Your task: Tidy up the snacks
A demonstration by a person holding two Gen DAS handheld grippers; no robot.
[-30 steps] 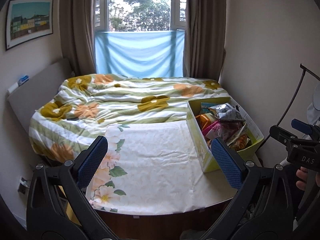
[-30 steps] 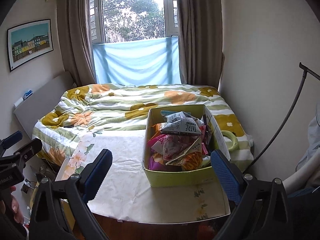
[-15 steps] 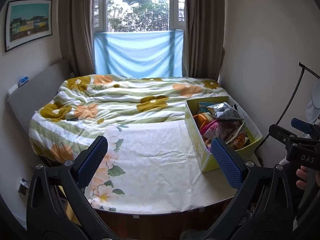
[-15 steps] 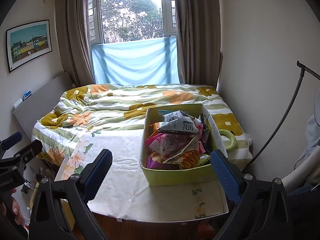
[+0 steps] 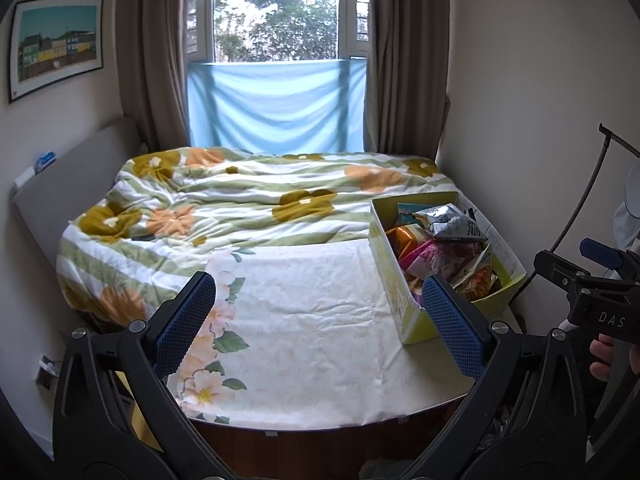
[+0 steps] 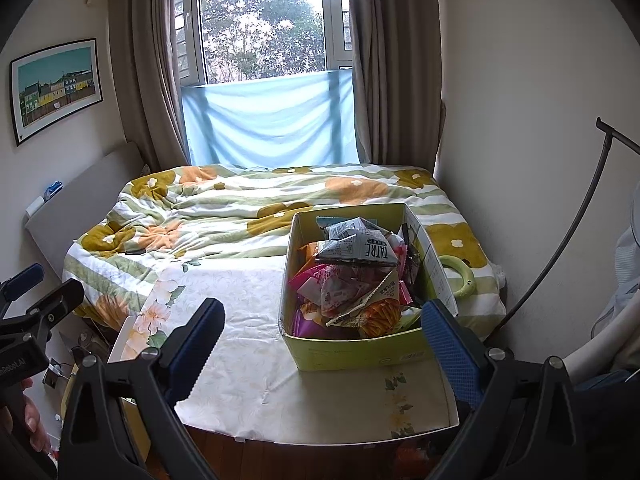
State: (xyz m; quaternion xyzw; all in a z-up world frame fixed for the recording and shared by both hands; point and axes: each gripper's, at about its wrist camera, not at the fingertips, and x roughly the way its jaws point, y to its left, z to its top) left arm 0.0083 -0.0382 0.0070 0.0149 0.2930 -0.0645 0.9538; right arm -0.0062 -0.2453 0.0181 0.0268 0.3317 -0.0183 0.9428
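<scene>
**A:** Your snacks sit piled in the yellow-green cardboard box (image 6: 352, 350), heaped loosely, with a grey "TATRE" packet (image 6: 362, 246) on top, pink wrappers (image 6: 332, 290) under it and an orange bag (image 6: 380, 312) toward the near wall.

**B:** And the box stands on the white floral cloth (image 5: 304, 320) over the near end of the bed, toward the right side. No packet that I can see lies on the cloth or on the flowered quilt (image 5: 240, 208).

**A:** So how far along are you? A full box like this fits snacks gathered in at the end, or a jumble waiting to be sorted out. The heap alone doesn't settle it.

**B:** Your right gripper (image 6: 320, 342) hovers just short of the box, jaws spread wide, holding nothing. Left gripper (image 5: 316, 320) the same: wide apart, empty, over the bare cloth with the box off to its right.

**A:** There's a green ring (image 6: 460, 278) on the quilt just beside the box, too.
</scene>
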